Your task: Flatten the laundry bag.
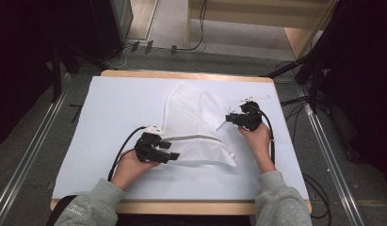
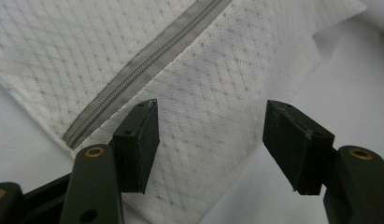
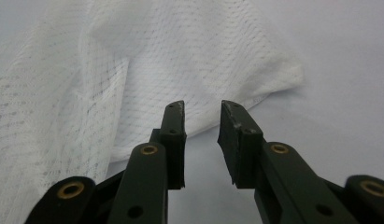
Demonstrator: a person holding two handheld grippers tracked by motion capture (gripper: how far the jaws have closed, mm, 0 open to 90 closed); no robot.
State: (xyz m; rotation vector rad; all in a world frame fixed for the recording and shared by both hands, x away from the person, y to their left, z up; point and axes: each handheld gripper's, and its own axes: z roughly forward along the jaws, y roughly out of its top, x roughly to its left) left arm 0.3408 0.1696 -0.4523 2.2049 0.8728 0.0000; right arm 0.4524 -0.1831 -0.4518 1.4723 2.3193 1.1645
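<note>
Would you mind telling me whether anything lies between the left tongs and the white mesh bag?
Nothing visible does. The left tongs stand open right over the white mesh bag, beside its grey zipper, with only bare fabric between the pads.

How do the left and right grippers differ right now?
The left gripper has its fingers spread wide; the right gripper has a narrow gap. The left sits over the mesh bag near its zipper; the right sits just off a bag corner. Neither holds anything.
</note>
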